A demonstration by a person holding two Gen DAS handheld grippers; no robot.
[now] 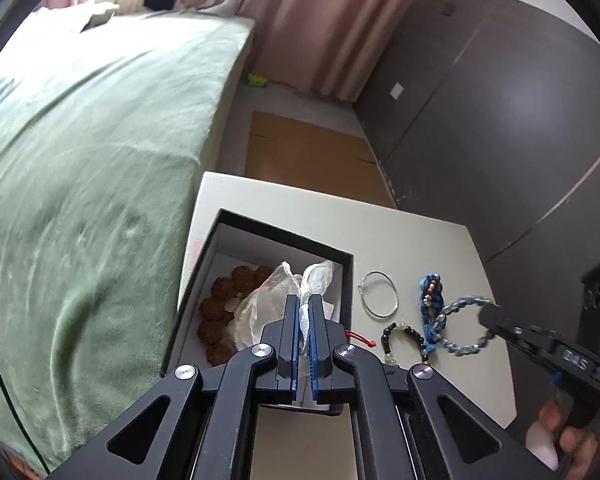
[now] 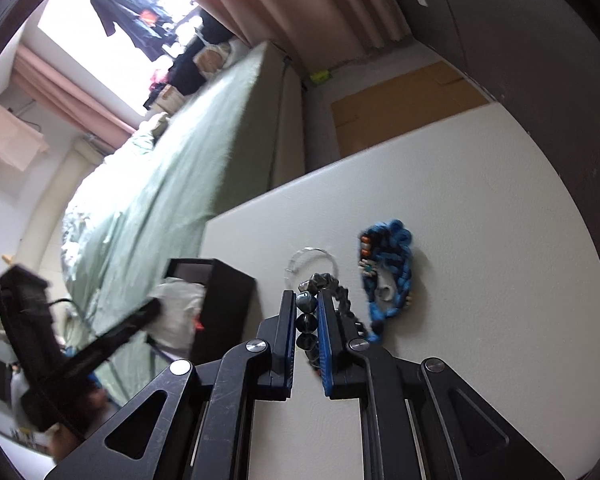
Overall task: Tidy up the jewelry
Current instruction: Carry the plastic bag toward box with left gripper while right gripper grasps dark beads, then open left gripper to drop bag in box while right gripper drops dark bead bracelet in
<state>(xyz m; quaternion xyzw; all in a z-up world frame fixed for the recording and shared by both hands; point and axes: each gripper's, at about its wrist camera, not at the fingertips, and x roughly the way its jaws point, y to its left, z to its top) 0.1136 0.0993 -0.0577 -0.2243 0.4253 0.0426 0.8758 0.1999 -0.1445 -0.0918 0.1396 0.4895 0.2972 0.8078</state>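
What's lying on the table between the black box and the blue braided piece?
A thin silver hoop lies between the black box and blue braided piece, seen from the left wrist.

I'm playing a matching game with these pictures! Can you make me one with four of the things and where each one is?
Things:
1. clear bag
2. grey-blue bead bracelet
3. thin silver bangle
4. brown bead bracelet

Where:
A. lying bare on the white table
B. inside the black box
C. pinched by the left gripper
D. pinched by the right gripper

Pairs: 1-C, 2-D, 3-A, 4-B
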